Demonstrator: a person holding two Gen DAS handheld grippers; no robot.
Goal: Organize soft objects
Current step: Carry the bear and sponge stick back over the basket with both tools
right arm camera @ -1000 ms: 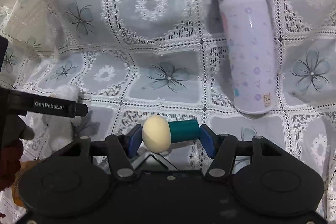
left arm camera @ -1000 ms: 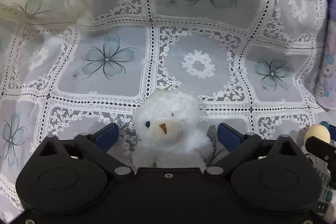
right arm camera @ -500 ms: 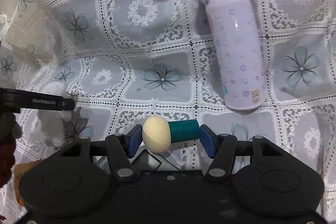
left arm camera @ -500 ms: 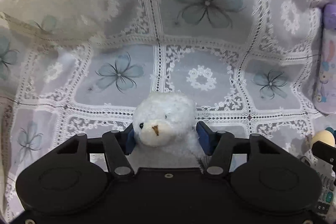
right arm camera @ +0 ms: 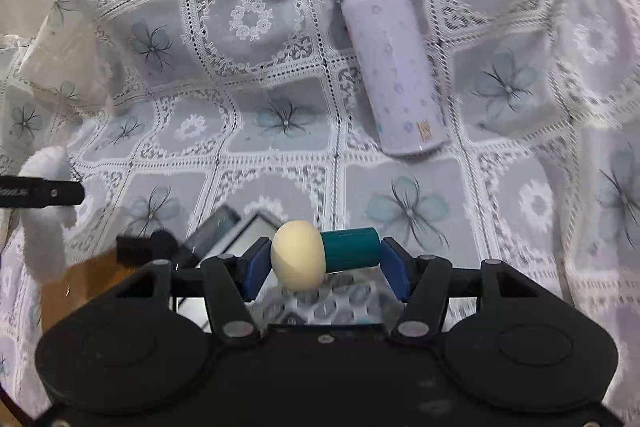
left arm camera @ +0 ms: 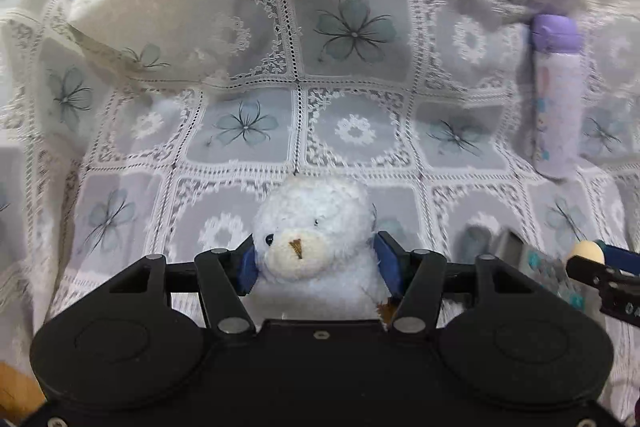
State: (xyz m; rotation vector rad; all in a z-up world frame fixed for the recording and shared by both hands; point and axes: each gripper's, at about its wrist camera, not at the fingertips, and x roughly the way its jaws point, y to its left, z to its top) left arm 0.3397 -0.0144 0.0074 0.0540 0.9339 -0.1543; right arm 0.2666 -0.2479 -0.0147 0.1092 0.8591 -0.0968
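One lace cloth (left arm camera: 352, 131) with printed blue flowers covers the whole surface, rumpled toward the top of both views; what lies under it cannot be told.

One lilac bottle (right arm camera: 394, 61) with a purple cap lies on its side on the cloth, in the upper middle of the right wrist view, cap toward the top. In the left wrist view the same bottle (left arm camera: 558, 95) sits at the right edge.

One white plush bear (left arm camera: 316, 251) is at the lower centre of the left wrist view, facing the camera. The left tool (left arm camera: 316, 267) is closed on it, a blue pad pressed into the fur on each side. In the right wrist view the bear (right arm camera: 42, 195) shows at the left edge.

One flat device with a screen and keys (right arm camera: 256, 231), blurred, lies on the cloth below the right tool; what it is cannot be told.

One toy mushroom (right arm camera: 324, 253), cream cap and teal stem, lies sideways at the lower centre of the right wrist view. The right tool (right arm camera: 324, 267) is closed on it, one pad on the cap, the other on the stem end. In the left wrist view, the right tool (left arm camera: 592, 259) shows at the lower right edge.
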